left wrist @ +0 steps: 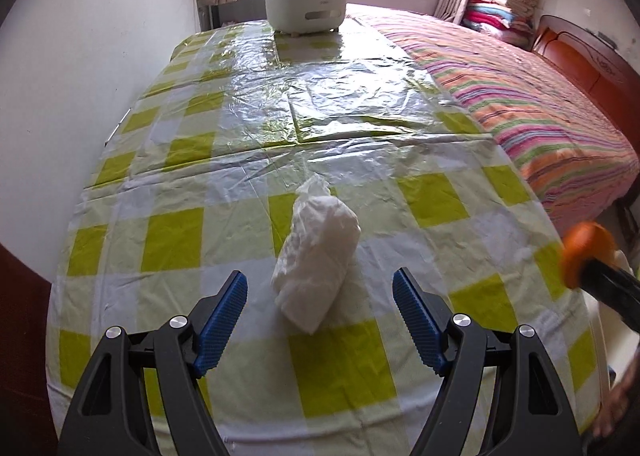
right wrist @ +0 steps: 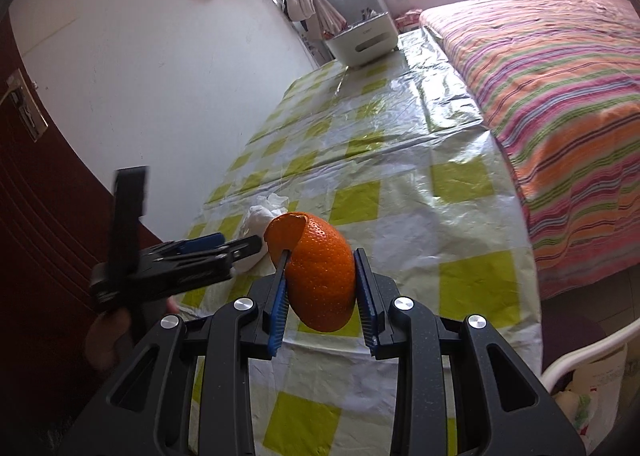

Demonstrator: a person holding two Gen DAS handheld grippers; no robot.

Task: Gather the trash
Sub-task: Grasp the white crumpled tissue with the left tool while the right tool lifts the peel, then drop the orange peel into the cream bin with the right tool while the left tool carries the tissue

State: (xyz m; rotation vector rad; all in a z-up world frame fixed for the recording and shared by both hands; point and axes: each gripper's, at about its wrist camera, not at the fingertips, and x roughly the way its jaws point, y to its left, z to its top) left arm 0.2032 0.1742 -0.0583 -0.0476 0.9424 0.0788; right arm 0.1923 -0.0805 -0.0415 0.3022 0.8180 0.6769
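Left wrist view: left gripper (left wrist: 320,320) has its jaws spread wide with nothing gripped, hanging over the near end of the bench (left wrist: 168,160). White crumpled wad (left wrist: 316,256), tissue or thin plastic, lies on the green-and-white checked cover just ahead of the blue pads (left wrist: 222,320), lined up with the gap between them but not touched by either. Nothing stands between jaws and wad. Bench cover is glossy and wrinkled, otherwise bare up to the far end, where a white tub (left wrist: 306,10) holding colourful bits sits well apart from the wad. Wall runs along the left side of the bench; striped bed (left wrist: 540,96) butts against its right side, with a stack of folded blankets (left wrist: 500,0) in the far corner. Orange peel (left wrist: 586,252) shows blurred at the right edge. Right wrist view: right gripper (right wrist: 320,288) is clamped on the orange peel (right wrist: 320,276), a domed piece held up off the bench, torn rim toward the top left. Left gripper (right wrist: 240,246) appears from the side at the left, its tips just at the wad (right wrist: 260,228), which the peel and that gripper partly hide. White bag-lined bin (right wrist: 584,360) shows at the lower right, past the bench edge and below the bed (right wrist: 560,96).
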